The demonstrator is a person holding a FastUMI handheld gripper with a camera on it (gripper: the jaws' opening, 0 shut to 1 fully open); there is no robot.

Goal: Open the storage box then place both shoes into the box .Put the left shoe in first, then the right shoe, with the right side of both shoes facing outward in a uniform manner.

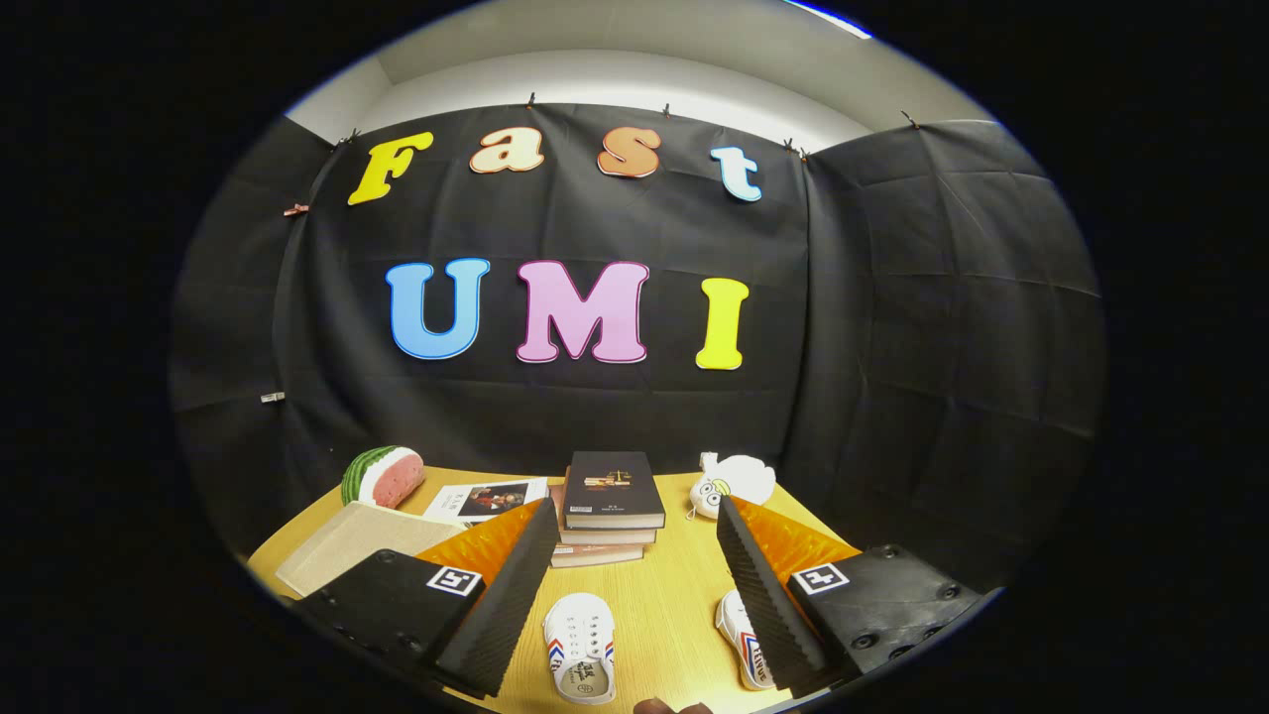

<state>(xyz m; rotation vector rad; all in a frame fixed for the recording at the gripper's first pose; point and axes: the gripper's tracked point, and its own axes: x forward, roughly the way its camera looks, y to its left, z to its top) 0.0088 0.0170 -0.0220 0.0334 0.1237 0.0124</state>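
Observation:
Two small white shoes with red and blue side stripes lie on the wooden table (664, 605). One shoe (580, 647) sits sole-down between my fingers, toe pointing away from me. The other shoe (742, 640) lies on its side against the inside of my right finger (758, 595), partly hidden by it. My gripper (634, 595) hangs above the table, open wide, with nothing held between the left finger (511, 595) and the right one.
A stack of books (610, 506) stands just beyond the fingers. At the back left are a watermelon-slice toy (382, 474), a magazine (486, 499) and a beige mat (357, 543). A white plush toy (732, 483) lies at the back right.

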